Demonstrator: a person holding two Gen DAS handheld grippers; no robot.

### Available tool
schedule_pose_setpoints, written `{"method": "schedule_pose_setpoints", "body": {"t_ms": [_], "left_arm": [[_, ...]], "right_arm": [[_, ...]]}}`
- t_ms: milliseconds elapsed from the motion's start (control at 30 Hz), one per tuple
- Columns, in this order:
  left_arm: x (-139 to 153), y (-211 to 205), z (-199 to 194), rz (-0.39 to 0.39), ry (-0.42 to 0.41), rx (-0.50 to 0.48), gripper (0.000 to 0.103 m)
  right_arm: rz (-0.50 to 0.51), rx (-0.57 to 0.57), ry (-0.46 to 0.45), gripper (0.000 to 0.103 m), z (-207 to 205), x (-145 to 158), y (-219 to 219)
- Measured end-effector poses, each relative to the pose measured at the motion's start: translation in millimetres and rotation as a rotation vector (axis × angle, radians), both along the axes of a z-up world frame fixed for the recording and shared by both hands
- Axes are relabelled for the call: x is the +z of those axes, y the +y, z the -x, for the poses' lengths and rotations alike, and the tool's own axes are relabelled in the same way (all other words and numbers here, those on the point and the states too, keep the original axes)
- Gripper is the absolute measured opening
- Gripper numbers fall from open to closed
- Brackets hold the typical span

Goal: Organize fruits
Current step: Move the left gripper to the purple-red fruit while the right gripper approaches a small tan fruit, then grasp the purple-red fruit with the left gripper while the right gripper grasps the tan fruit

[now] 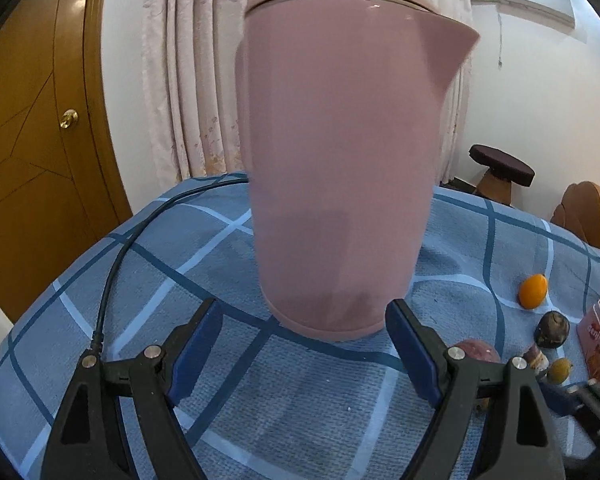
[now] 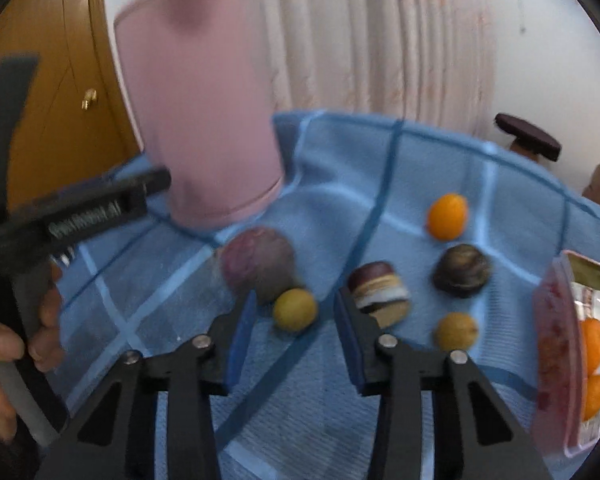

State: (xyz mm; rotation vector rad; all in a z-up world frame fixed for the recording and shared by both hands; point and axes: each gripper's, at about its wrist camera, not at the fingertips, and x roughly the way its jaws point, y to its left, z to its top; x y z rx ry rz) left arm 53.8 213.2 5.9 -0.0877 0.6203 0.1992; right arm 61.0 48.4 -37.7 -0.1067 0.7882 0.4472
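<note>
Right gripper [image 2: 296, 328] jaws part-open, empty, beside round yellow fruit [image 2: 295, 309] | left gripper [image 1: 304, 344] jaws wide, empty | glossy pink jug [image 1: 352, 160]

A pink kettle [image 1: 340, 160] stands on a blue checked cloth [image 1: 204, 248] beside an orange fruit [image 2: 447, 216], two yellow-green fruits [image 2: 295, 309] and a dark purple one [image 2: 258, 267].

Blue checked cloth [image 2: 380, 168] over the table. Ahead of the left tongs, a pink jug [image 1: 340, 160] and black cable [image 1: 120, 248]. Before the right tongs, scattered fruit: orange one [image 2: 447, 216], dark round one [image 2: 462, 270], big purple one [image 2: 258, 264], small yellow one [image 2: 295, 309]. Far right, a pink tin [image 2: 552, 352].
</note>
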Motion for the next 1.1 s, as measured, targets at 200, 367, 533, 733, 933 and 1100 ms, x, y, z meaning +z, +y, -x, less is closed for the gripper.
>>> {"method": "schedule_pose_setpoints", "body": {"t_ms": [200, 367, 533, 733, 933, 1100], "left_arm": [[1, 1, -1, 0.020, 0.004, -0.007, 0.085], [0, 1, -1, 0.032, 0.004, -0.025, 0.085], [0, -2, -1, 0.049, -0.002, -0.054, 0.085], [1, -17, 1, 0.105, -0.027, -0.177, 0.085], [-10, -57, -4, 0.104, 0.023, -0.344, 0.085], [-35, -85, -15, 0.016, 0.149, -0.373, 0.085]], "right_arm": [[0.075, -0.003, 0.054, 0.040, -18, -14, 14], [0.090, -0.011, 0.044, 0.028, -17, -18, 19], [0.024, -0.022, -0.029, 0.028, 1, -10, 8], [-0.034, -0.109, -0.183, 0.028, 35, 6, -29], [-0.081, -0.217, -0.220, 0.028, 35, 18, -72], [-0.088, -0.234, -0.217, 0.028, 41, 18, -79]]}}
